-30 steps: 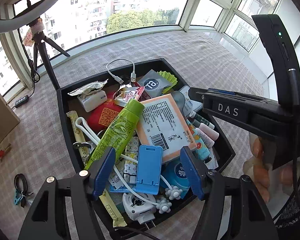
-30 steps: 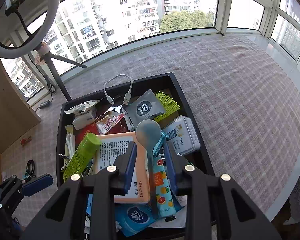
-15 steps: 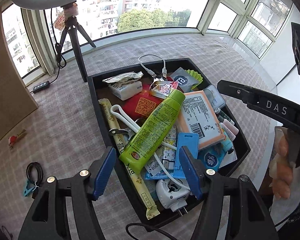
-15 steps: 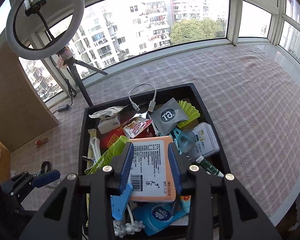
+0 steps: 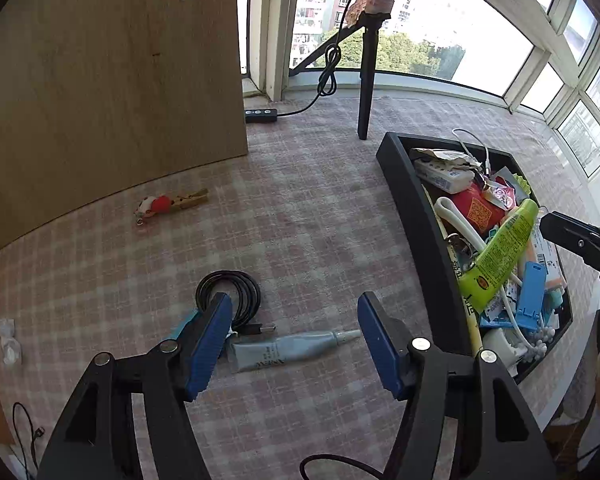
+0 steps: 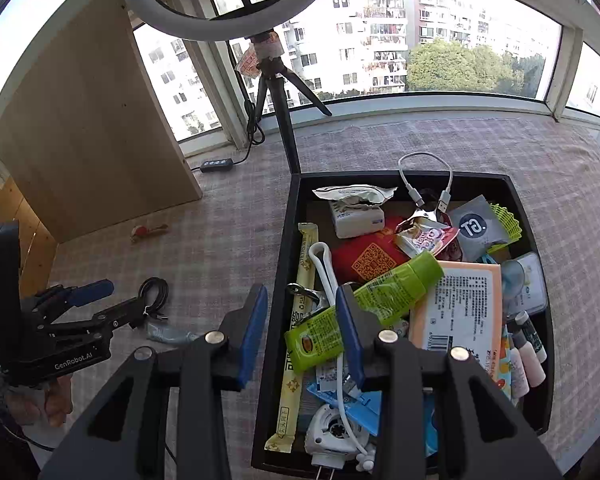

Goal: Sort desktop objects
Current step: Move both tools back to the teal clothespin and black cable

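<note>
A black tray [image 6: 281, 240] holds a heap of small items, with a green tube [image 6: 364, 312] lying on top; the tray also shows at the right of the left wrist view [image 5: 416, 216]. My left gripper [image 5: 296, 344] is open and empty above the checked tablecloth, left of the tray. Between its fingers lies a grey tube [image 5: 288, 352], with a coiled black cable [image 5: 230, 300] beside it. My right gripper [image 6: 302, 332] is open and empty, straddling the tray's left wall near the green tube's lower end.
A wooden board [image 5: 100, 80] stands at the back left, with a red-and-wood clip [image 5: 168, 204] on the cloth before it. A ring-light tripod [image 6: 276, 92] and its cable switch [image 5: 261, 115] stand behind the tray. The table's edge lies right of the tray.
My left gripper has swung left, off the tray and over the cloth by the grey tube and cable. My right gripper has shifted left to the tray's left wall.
</note>
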{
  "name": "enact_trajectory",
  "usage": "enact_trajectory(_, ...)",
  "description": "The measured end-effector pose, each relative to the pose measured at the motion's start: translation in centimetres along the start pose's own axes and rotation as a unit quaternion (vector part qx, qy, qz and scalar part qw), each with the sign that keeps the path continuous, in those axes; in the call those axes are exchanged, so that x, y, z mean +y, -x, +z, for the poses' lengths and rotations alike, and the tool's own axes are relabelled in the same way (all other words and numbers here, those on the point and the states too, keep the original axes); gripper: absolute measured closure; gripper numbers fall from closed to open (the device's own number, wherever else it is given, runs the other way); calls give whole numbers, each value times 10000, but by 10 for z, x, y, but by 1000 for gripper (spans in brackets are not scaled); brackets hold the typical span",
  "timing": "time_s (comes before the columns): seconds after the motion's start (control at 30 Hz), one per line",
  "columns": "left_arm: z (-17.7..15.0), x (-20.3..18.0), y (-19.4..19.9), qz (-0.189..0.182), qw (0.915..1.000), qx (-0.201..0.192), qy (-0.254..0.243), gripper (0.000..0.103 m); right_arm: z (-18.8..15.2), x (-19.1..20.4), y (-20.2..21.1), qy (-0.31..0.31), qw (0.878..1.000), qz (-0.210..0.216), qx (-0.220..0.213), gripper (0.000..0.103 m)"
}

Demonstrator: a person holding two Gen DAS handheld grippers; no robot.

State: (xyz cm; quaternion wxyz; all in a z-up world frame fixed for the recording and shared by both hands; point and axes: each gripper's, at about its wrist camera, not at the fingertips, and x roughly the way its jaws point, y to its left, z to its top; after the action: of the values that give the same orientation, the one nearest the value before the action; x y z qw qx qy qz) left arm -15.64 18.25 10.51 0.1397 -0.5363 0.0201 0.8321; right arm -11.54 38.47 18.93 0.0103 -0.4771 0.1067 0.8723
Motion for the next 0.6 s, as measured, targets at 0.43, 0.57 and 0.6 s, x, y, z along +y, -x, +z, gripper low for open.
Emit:
enact_trajectory(0.43,-26,107,-26,388,9988,244,196,50,1,128,-111,751,9915,571,902,68)
enact_trajectory(0.57,-32,109,-38,324,9988,353,-75,56,-5,159,-143,953,9860,616,1223,68)
enact_trajectory(0.6,-33,108,-41,314,9987,386,-138,56,-6,164,-150,984,9850,605,1284,68)
